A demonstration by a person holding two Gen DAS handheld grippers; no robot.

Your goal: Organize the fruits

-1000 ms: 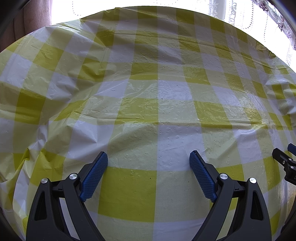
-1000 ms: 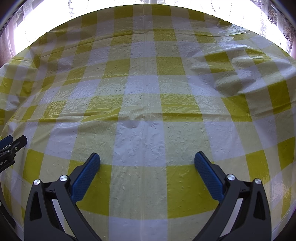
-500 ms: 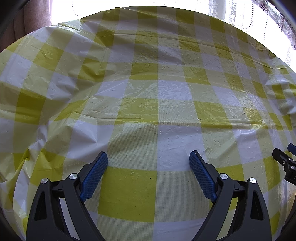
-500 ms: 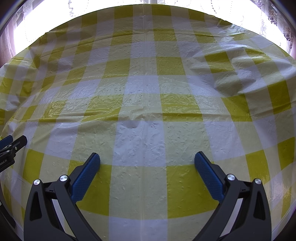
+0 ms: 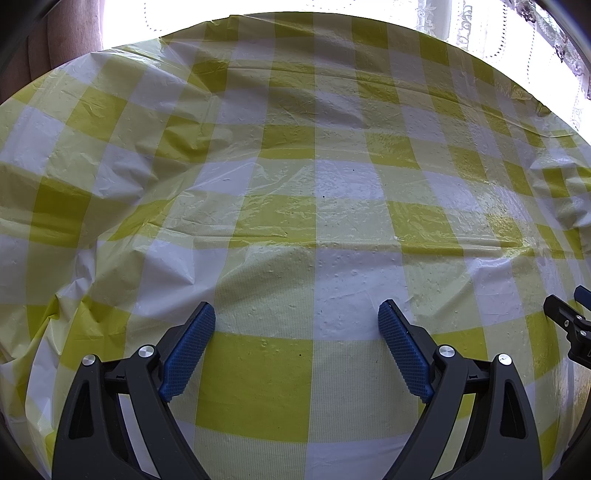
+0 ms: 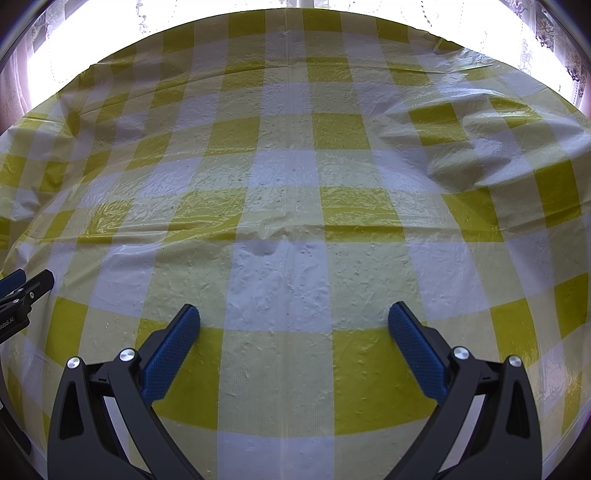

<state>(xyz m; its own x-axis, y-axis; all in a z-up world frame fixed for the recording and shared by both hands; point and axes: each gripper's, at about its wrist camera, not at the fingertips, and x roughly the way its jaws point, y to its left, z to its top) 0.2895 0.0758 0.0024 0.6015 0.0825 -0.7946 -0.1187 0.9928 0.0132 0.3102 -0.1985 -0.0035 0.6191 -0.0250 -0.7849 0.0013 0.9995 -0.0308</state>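
No fruit shows in either view. My left gripper (image 5: 297, 317) stands open above the yellow-and-white checked tablecloth (image 5: 295, 177), its blue pads (image 5: 190, 350) wide apart with nothing between them. My right gripper (image 6: 293, 319) is open too, over the same cloth (image 6: 288, 206), and holds nothing. Each gripper's tip peeks into the other's view: the right one's fingers (image 5: 567, 325) at the right edge of the left wrist view, the left one's fingers (image 6: 26, 291) at the left edge of the right wrist view.
The plastic cloth is wrinkled, with a raised fold (image 6: 465, 147) at the far right and creases (image 5: 122, 206) at the left. Behind the table's far edge hang bright lace curtains (image 5: 461, 26). A brown surface (image 5: 70, 29) stands at the far left.
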